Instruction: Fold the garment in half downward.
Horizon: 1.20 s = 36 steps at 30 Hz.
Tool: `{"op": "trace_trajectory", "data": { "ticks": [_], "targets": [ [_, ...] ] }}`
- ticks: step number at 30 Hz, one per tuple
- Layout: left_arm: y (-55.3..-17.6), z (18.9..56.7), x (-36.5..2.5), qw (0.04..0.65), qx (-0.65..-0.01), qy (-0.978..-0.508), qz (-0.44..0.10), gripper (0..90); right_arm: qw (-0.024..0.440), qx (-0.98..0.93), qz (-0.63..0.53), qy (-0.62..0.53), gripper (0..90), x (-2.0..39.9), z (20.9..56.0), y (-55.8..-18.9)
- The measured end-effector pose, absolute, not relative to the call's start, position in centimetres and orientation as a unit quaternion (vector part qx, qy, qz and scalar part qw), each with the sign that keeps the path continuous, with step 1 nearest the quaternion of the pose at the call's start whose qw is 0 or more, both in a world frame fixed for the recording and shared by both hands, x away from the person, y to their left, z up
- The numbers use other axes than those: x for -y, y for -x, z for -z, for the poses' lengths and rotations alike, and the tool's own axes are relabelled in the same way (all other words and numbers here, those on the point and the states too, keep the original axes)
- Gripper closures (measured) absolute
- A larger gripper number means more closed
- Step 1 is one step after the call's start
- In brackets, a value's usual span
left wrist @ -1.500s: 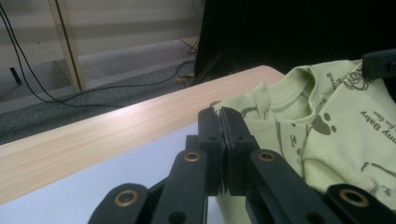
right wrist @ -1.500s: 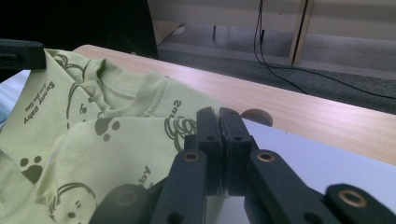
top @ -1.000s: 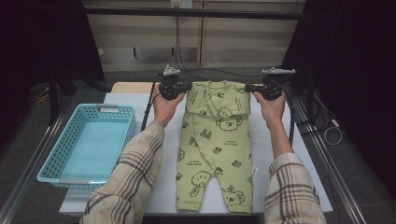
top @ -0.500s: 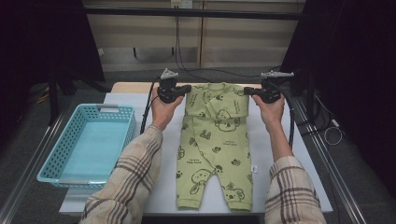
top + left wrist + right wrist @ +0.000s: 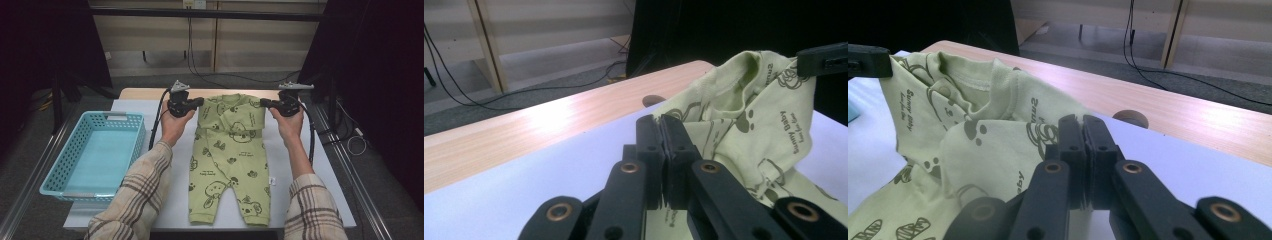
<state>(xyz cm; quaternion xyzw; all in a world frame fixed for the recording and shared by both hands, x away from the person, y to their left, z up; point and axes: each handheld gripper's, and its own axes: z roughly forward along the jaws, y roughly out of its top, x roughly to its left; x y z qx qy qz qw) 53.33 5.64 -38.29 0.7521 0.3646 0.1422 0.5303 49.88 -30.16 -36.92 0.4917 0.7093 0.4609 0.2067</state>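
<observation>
Claws on both sides are clamped on the green baby romper (image 5: pixel 230 155), one at each shoulder. That romper lies flat down the middle of the white counter (image 5: pixel 320 175), its legs toward six o'clock and its collar toward twelve, printed with small dark bear faces. The left claw (image 5: pixel 199 102) pinches the shoulder at about ten o'clock from the garment's centre; in the left gripper view its jaws stand pressed together on the cloth edge (image 5: pixel 663 150), with fabric bunching up just beyond them. The right claw (image 5: pixel 264 103) grips the opposite shoulder at about two o'clock, and the right gripper view shows those jaws closed on the fabric too (image 5: pixel 1083 150), the collar raised in folds between the two tools. Both of the person's sleeves are plaid, the forearms reaching in from six o'clock. At nine o'clock from the romper sits a light blue basket (image 5: pixel 55 172), well apart from it, partly hanging over the counter's left edge. Beyond the white sheet, at twelve o'clock, a strip of pale wood (image 5: pixel 150 93) shows.
</observation>
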Motion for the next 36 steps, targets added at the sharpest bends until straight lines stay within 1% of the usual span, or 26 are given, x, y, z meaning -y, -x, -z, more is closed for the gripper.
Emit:
{"op": "trace_trajectory", "data": {
  "ticks": [10,14,17,21,27,31,36],
  "targets": [
    [-51.6,38.3,-6.1,0.539,-0.354,-0.750,-0.148,88.2,0.212,-0.708,-0.474,-0.478,88.2,30.1,36.8,-48.1],
    [-50.7,38.7,-6.4,0.545,-0.349,-0.749,-0.142,88.2,0.213,-0.710,-0.478,-0.471,88.3,29.9,36.8,-47.3],
    [-50.0,39.4,-6.5,0.544,-0.344,-0.752,-0.142,88.2,0.212,-0.709,-0.487,-0.465,88.2,29.9,37.2,-46.5],
    [-49.3,39.4,-6.9,0.539,-0.337,-0.758,-0.146,88.2,0.208,-0.707,-0.491,-0.465,88.3,30.1,37.8,-45.5],
    [-47.8,39.7,-7.0,0.544,-0.331,-0.759,-0.135,88.2,0.208,-0.708,-0.497,-0.457,88.3,30.0,37.6,-44.5],
    [-47.0,39.8,-7.2,0.539,-0.320,-0.765,-0.146,88.3,0.209,-0.711,-0.496,-0.452,88.3,29.8,37.6,-43.6],
    [-45.8,39.8,-7.3,0.537,-0.305,-0.773,-0.142,88.2,0.208,-0.716,-0.493,-0.448,88.3,29.8,37.7,-42.6]
  ]
}}
